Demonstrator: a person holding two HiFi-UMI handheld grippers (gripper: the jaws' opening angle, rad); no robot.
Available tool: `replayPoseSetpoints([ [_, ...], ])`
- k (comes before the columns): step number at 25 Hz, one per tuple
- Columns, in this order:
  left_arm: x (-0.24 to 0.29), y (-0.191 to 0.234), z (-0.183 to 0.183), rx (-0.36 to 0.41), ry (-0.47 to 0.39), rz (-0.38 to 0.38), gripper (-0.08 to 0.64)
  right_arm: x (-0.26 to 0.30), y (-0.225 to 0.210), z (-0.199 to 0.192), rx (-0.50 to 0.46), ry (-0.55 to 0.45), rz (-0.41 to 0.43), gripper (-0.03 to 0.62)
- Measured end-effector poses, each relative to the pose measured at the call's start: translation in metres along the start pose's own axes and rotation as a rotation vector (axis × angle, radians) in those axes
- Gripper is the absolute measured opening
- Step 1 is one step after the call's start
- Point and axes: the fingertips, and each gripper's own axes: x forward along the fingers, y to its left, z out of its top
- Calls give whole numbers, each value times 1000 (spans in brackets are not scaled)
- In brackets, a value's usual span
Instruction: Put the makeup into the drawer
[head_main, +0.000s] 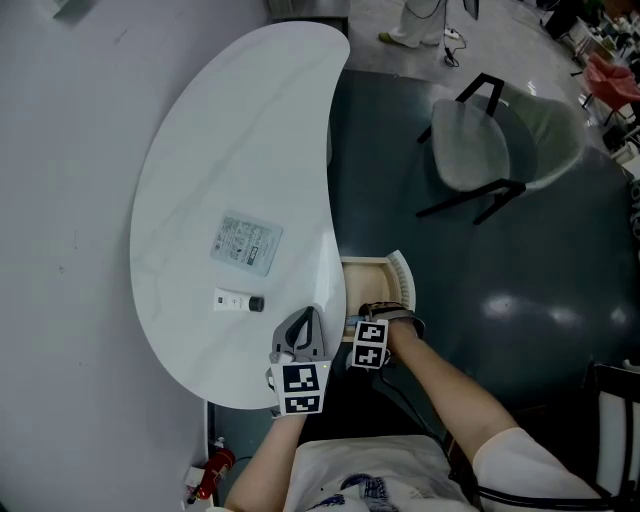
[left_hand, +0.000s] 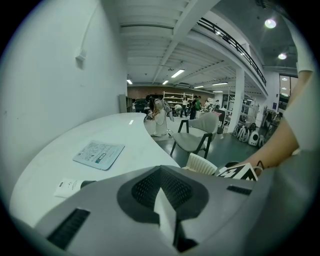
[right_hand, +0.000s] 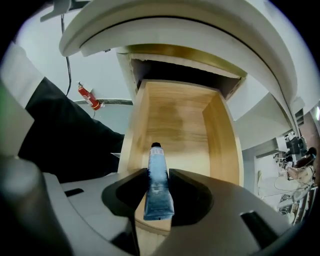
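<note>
Open wooden drawer (right_hand: 175, 120) beneath; blue tube (right_hand: 158, 192) pinched in right tool (right_hand: 158, 175).

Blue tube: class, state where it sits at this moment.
In the right gripper view, the blue tube is clamped in the right gripper, cap pointing into the open wooden drawer beneath it.

Blue tube (right_hand: 158, 192): print band under the cap, too blurred to read.
Flat packet (head_main: 246, 243): fine print, illegible.
White tube (head_main: 232, 300), at the packet's 6 o'clock: label illegible.
</note>
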Motion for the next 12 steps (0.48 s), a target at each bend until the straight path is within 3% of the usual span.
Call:
replayPoseSetpoints([
  [12, 3, -4, -2, -1, 5, -2, 41, 8, 12, -8, -12, 82, 86, 144],
])
